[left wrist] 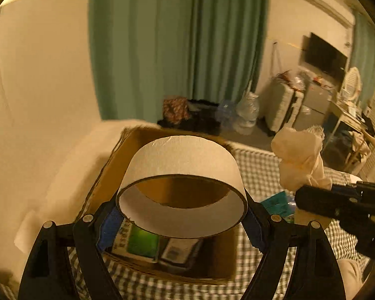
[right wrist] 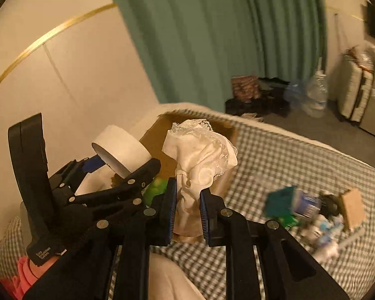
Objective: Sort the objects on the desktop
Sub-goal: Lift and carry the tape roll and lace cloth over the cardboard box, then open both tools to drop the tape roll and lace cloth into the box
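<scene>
My left gripper [left wrist: 181, 222] is shut on a wide white tape roll [left wrist: 181, 172] and holds it above an open cardboard box [left wrist: 127, 150]; the roll also shows in the right wrist view [right wrist: 121, 150]. My right gripper [right wrist: 187, 215] is shut on a bunched white lace cloth [right wrist: 202, 155] and holds it up beside the box [right wrist: 167, 125]. The cloth shows at the right of the left wrist view [left wrist: 300, 160]. The box holds a green packet [left wrist: 142, 242] and a dark flat item [left wrist: 180, 252].
The box stands on a green checked bedcover [right wrist: 287, 155]. A heap of small items [right wrist: 312, 207] lies on the cover to the right. Beyond the bed are green curtains [left wrist: 177, 45], bags and bottles on the floor [right wrist: 275, 95], and a suitcase [right wrist: 357, 87].
</scene>
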Demonstrator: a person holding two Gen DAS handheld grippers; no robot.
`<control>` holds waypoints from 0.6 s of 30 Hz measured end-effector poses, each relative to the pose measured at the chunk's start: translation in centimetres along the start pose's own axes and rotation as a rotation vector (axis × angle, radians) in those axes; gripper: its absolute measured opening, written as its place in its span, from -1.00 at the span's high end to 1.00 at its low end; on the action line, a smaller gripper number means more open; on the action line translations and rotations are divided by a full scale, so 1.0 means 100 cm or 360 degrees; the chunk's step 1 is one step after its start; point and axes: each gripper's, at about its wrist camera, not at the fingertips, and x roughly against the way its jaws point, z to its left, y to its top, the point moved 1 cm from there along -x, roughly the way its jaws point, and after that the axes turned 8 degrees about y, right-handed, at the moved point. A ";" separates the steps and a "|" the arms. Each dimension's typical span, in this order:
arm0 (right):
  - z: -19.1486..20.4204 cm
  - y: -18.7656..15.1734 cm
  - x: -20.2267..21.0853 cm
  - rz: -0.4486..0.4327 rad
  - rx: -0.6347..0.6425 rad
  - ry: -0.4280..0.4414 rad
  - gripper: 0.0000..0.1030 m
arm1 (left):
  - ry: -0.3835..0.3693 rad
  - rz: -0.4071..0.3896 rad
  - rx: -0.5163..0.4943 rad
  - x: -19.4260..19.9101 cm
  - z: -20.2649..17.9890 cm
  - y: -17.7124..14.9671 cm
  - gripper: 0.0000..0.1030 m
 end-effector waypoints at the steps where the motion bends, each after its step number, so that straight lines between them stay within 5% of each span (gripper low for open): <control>1: 0.002 0.001 -0.012 0.0028 -0.0002 0.0015 0.68 | 0.0011 0.0021 0.0006 -0.007 0.003 -0.003 -0.64; 8: -0.006 0.010 -0.073 0.0149 -0.0051 0.0072 0.66 | 0.0075 0.0146 0.0011 -0.055 0.018 -0.013 -0.66; 11: -0.003 0.019 -0.088 0.0164 -0.0069 0.0058 0.63 | 0.0061 0.0219 0.0049 -0.072 0.028 -0.018 -0.82; 12: 0.000 0.022 -0.090 0.0165 -0.0071 0.0058 0.52 | 0.0054 0.0241 0.0064 -0.076 0.030 -0.019 -0.87; 15: 0.000 0.029 -0.090 0.0105 -0.0140 0.0119 -0.28 | 0.0058 0.0310 0.0072 -0.084 0.029 -0.026 -0.89; 18: -0.001 0.034 -0.084 0.0064 -0.0187 0.0146 -0.28 | 0.0080 0.0335 0.0060 -0.084 0.028 -0.031 -0.90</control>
